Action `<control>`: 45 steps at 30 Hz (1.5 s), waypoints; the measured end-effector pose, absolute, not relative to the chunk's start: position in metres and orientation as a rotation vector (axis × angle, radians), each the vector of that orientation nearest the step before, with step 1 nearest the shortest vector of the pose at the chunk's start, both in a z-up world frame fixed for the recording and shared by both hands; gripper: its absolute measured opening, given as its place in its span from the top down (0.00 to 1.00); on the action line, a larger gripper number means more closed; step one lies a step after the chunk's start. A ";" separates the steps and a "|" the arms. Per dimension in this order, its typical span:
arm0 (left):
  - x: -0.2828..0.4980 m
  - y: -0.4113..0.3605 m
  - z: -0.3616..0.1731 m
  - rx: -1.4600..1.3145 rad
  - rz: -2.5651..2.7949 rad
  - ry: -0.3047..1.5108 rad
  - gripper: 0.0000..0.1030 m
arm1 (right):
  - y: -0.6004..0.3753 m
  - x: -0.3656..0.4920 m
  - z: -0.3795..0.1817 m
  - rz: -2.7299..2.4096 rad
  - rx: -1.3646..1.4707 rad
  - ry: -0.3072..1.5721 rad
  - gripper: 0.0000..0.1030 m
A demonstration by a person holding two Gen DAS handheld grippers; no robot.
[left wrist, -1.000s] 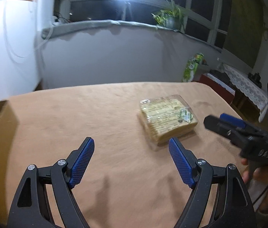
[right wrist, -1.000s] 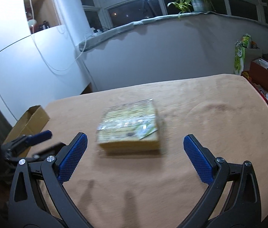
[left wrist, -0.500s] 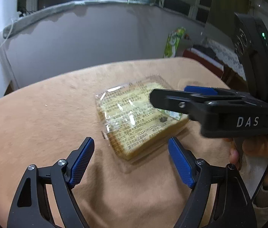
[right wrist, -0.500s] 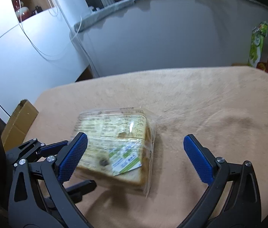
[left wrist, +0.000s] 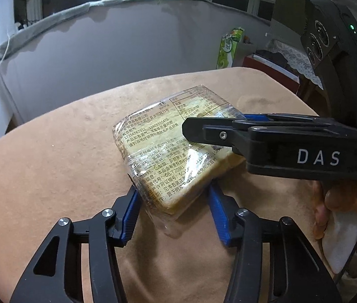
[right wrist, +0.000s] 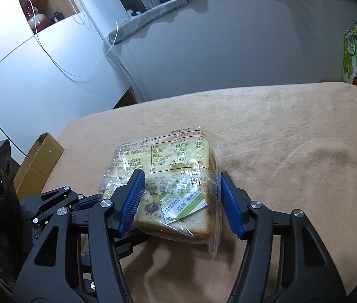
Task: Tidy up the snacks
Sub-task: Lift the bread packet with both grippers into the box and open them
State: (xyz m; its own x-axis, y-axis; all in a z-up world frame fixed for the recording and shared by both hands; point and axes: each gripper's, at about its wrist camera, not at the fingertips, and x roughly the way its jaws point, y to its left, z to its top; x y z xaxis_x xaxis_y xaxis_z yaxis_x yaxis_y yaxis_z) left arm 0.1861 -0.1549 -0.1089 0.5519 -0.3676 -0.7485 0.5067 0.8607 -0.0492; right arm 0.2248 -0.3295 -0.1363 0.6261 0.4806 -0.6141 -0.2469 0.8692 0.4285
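Observation:
A clear-wrapped pack of sliced bread [left wrist: 168, 149] [right wrist: 168, 174] lies on the tan tablecloth [left wrist: 52, 176]. My left gripper [left wrist: 173, 202] is closed on the pack's near corner, its blue pads against both sides. My right gripper [right wrist: 181, 197] is closed on the pack's other end, its blue pads pressing the wrapper. In the left wrist view the right gripper [left wrist: 266, 136] reaches in from the right over the bread. In the right wrist view the left gripper's fingers [right wrist: 59, 199] show at lower left.
An open cardboard box [right wrist: 39, 164] stands off the table's left edge. A green snack bag [right wrist: 352, 53] [left wrist: 229, 48] stands beyond the far right corner. A grey low wall and windows lie behind the table.
Both grippers moved in on the bread pack and closed on it, the left on its near corner and the right on the other end. One second ago both were open and apart from it.

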 end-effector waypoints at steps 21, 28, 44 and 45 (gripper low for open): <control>0.086 -0.078 -0.043 0.146 -0.420 0.657 0.51 | -0.224 0.128 -0.040 0.509 0.186 0.654 0.40; 0.066 -0.024 -0.030 0.095 -0.358 0.603 0.51 | -0.151 0.113 -0.014 0.572 0.101 0.627 0.40; 0.045 0.111 -0.040 -0.018 -0.125 0.590 0.51 | 0.023 0.116 -0.010 0.794 -0.034 0.644 0.40; 0.045 0.118 -0.041 -0.021 -0.111 0.592 0.51 | 0.031 0.118 -0.010 0.807 -0.041 0.644 0.40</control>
State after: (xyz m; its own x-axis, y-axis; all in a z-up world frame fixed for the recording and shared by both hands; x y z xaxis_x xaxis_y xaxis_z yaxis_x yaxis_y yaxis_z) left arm 0.0452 0.1182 -0.0406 0.8241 -0.1109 -0.5555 0.0988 0.9938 -0.0517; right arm 0.1182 0.0315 -0.0102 0.5126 0.6590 -0.5504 -0.6829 0.7015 0.2039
